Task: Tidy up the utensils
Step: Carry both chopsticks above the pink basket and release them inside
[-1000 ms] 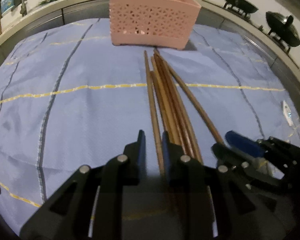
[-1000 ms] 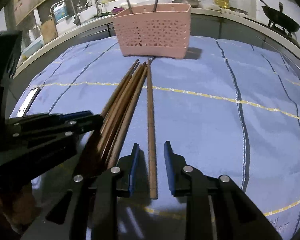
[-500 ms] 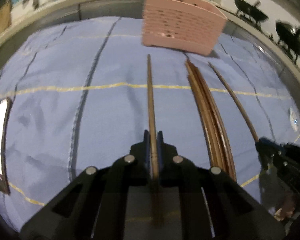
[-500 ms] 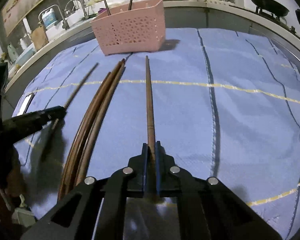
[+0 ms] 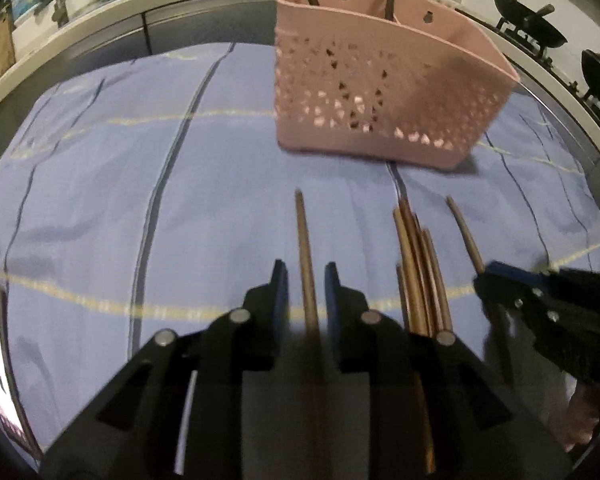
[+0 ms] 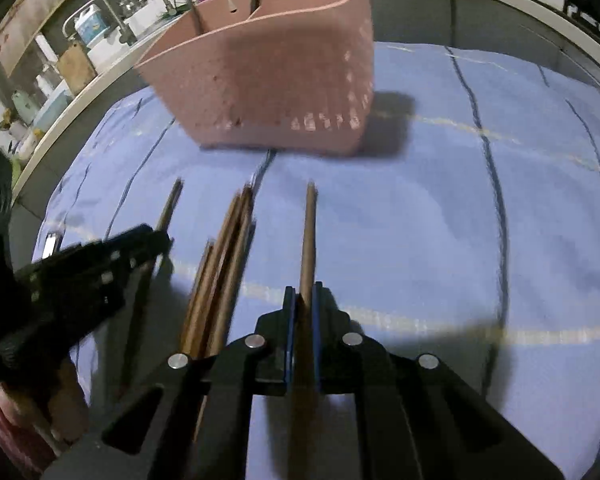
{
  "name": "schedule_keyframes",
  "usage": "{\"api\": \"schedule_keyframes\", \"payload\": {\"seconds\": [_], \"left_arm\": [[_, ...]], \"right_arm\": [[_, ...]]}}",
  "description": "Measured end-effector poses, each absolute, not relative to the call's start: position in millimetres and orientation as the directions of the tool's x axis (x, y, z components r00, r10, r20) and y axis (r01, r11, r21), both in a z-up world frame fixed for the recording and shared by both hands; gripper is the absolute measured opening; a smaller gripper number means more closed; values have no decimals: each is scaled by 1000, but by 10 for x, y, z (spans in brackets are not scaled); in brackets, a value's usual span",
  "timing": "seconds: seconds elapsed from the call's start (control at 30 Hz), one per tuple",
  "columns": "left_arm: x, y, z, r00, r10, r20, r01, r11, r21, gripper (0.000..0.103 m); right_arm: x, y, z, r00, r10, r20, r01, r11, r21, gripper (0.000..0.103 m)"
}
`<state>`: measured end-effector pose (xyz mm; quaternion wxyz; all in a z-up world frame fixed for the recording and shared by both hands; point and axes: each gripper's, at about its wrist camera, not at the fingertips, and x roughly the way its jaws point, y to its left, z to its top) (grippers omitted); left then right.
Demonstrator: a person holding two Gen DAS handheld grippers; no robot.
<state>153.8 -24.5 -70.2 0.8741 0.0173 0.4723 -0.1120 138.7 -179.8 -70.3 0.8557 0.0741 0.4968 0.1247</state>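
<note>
Right gripper [image 6: 303, 304] is clamped on a chopstick [image 6: 309, 232]. Left gripper [image 5: 306, 280] jaws are opening around another chopstick [image 5: 303, 240], apparently unpressed; it may drop short of the pink basket [image 5: 380, 92] ahead.

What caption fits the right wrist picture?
Right gripper clamps one chopstick pointing toward the pink utensil basket.

I see a pale pink basket [image 5: 380, 92] pierced with small lattice holes. The cloth [image 5: 100, 184] is light blue, crossed by dark blue stripes and thin yellow lines. The chopsticks [image 5: 420, 276] are brown wood. My tools are black with blue pads [image 6: 315, 320].
</note>
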Motion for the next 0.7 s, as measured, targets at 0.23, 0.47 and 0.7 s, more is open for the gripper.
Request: {"api": "schedule_keyframes", "payload": {"seconds": [0.23, 0.47, 0.7], "left_arm": [[1671, -255, -622, 506, -252, -825, 253, 958, -137, 4], [1264, 81, 301, 639, -443, -629, 343, 896, -284, 4], [1051, 302, 1297, 786, -467, -405, 353, 877, -326, 4]], "right_arm": [[1616, -1784, -657, 476, 341, -811, -174, 940, 293, 5], [1070, -1850, 24, 648, 462, -605, -339, 887, 314, 5], [718, -1849, 870, 771, 527, -357, -450, 848, 279, 5]]}}
